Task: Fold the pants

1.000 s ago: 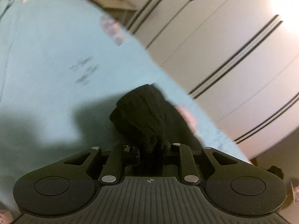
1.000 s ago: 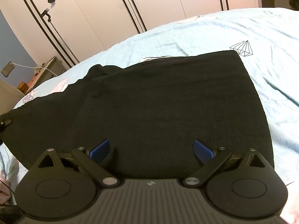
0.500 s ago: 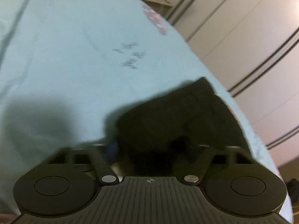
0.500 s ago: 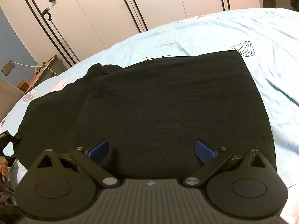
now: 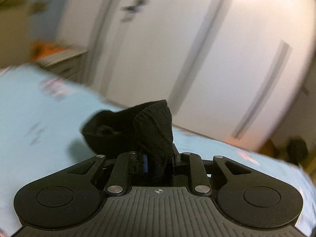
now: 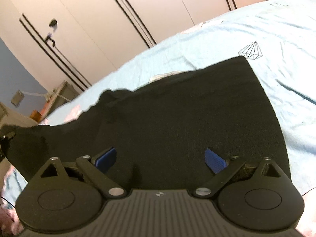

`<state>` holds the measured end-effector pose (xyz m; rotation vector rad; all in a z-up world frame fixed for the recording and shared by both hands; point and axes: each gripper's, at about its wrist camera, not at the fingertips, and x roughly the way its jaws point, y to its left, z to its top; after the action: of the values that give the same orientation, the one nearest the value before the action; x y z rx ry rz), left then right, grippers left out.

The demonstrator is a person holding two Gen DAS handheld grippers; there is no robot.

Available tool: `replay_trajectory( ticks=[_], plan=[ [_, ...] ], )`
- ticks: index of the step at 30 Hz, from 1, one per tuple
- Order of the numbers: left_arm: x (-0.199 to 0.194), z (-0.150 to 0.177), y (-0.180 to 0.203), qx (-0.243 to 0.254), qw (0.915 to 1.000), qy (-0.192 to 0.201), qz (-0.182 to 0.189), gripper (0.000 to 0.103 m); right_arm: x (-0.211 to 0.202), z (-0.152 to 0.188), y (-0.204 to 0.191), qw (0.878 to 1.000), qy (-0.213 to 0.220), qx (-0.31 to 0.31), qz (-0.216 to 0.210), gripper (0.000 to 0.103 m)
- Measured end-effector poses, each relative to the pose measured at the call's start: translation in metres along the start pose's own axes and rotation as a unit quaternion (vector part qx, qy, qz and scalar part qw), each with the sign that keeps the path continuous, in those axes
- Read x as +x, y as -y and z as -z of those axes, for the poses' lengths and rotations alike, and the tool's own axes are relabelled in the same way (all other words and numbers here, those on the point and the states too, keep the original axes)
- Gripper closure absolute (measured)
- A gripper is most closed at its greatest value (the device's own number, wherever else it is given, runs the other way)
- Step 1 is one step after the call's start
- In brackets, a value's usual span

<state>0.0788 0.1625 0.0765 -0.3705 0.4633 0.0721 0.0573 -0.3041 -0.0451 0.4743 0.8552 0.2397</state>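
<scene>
Left gripper (image 5: 158,161) lifted off the bed (image 5: 39,118), just clenched on the pants (image 5: 156,132) end, right gripper (image 6: 160,158) hanging open over them

Matt black knit cloth pants (image 6: 177,122) lie on a light blue, slightly creased cotton-like bedsheet (image 6: 276,39).

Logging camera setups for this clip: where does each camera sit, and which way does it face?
Left wrist: on the left hand-held gripper, facing wardrobe doors across the bed; its jaws, just closing, pinch a bunch of the black pants.
Right wrist: on the right hand-held gripper, tilted down at the pants; jaws open.
Shared: pants, bed, wardrobe.
</scene>
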Motion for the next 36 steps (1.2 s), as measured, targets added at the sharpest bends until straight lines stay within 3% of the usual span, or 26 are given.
replay_trajectory(
  ticks=[2, 5, 7, 10, 11, 12, 14, 16, 18, 20, 23, 25, 27, 28, 29, 31, 33, 36],
  plan=[
    [0.004, 0.007, 0.049, 0.045, 0.9981, -0.008, 0.042, 0.08, -0.007, -0.003, 0.002, 1.0, 0.011, 0.009, -0.012, 0.006],
    [0.016, 0.04, 0.12, 0.118, 0.988, -0.035, 0.094, 0.08, -0.017, -0.006, 0.008, 0.999, 0.028, 0.026, -0.03, 0.006],
    [0.026, 0.069, 0.153, 0.149, 0.9801, -0.066, 0.113, 0.072, -0.021, -0.008, 0.014, 0.998, 0.035, 0.039, -0.039, 0.006],
    [0.053, 0.115, 0.178, 0.152, 0.9681, -0.155, 0.126, 0.054, -0.03, -0.011, 0.021, 0.996, 0.048, 0.053, -0.047, 0.006],
    [0.061, 0.128, 0.18, 0.141, 0.9623, -0.196, 0.126, 0.056, -0.031, -0.011, 0.023, 0.996, 0.05, 0.058, -0.051, 0.006],
    [0.065, 0.137, 0.177, 0.119, 0.9579, -0.228, 0.128, 0.058, -0.031, -0.012, 0.025, 0.995, 0.05, 0.065, -0.056, 0.006],
    [0.062, 0.143, 0.159, 0.073, 0.9555, -0.25, 0.139, 0.054, -0.028, -0.013, 0.03, 0.994, 0.042, 0.081, -0.066, 0.006],
    [0.046, 0.144, 0.135, 0.037, 0.9608, -0.245, 0.125, 0.04, -0.024, -0.014, 0.035, 0.991, 0.026, 0.096, -0.085, 0.006],
    [0.037, 0.141, 0.107, 0.024, 0.9718, -0.224, 0.071, 0.033, -0.012, -0.016, 0.038, 0.987, -0.006, 0.109, -0.116, 0.006],
    [0.034, 0.141, 0.077, 0.017, 0.9789, -0.203, -0.007, 0.032, 0.005, -0.02, 0.037, 0.984, -0.039, 0.116, -0.13, 0.006],
    [0.04, 0.149, 0.037, -0.024, 0.9758, -0.203, -0.078, 0.034, 0.03, -0.028, 0.031, 0.983, -0.075, 0.11, -0.124, 0.006],
    [0.043, 0.153, 0.031, -0.068, 0.9733, -0.204, -0.081, 0.033, 0.049, -0.029, 0.024, 0.981, -0.104, 0.108, -0.126, 0.006],
    [0.048, 0.153, 0.026, -0.073, 0.974, -0.201, -0.074, 0.032, 0.063, -0.029, 0.018, 0.979, -0.12, 0.099, -0.134, 0.007],
    [0.051, 0.154, 0.028, -0.071, 0.9738, -0.203, -0.074, 0.032, 0.068, -0.03, 0.014, 0.978, -0.125, 0.093, -0.139, 0.017],
    [0.054, 0.155, 0.024, -0.073, 0.9735, -0.203, -0.075, 0.032, 0.072, -0.03, 0.01, 0.978, -0.129, 0.085, -0.143, 0.049],
    [0.044, 0.154, 0.02, -0.082, 0.9737, -0.2, -0.071, 0.032, 0.08, -0.031, 0.004, 0.979, -0.139, 0.078, -0.126, 0.069],
    [0.032, 0.154, 0.02, -0.095, 0.9736, -0.196, -0.066, 0.032, 0.085, -0.029, -0.001, 0.98, -0.14, 0.061, -0.128, 0.069],
    [0.024, 0.151, 0.018, -0.105, 0.9724, -0.197, -0.069, 0.03, 0.092, -0.028, -0.004, 0.976, -0.15, 0.083, -0.138, 0.047]
  ],
)
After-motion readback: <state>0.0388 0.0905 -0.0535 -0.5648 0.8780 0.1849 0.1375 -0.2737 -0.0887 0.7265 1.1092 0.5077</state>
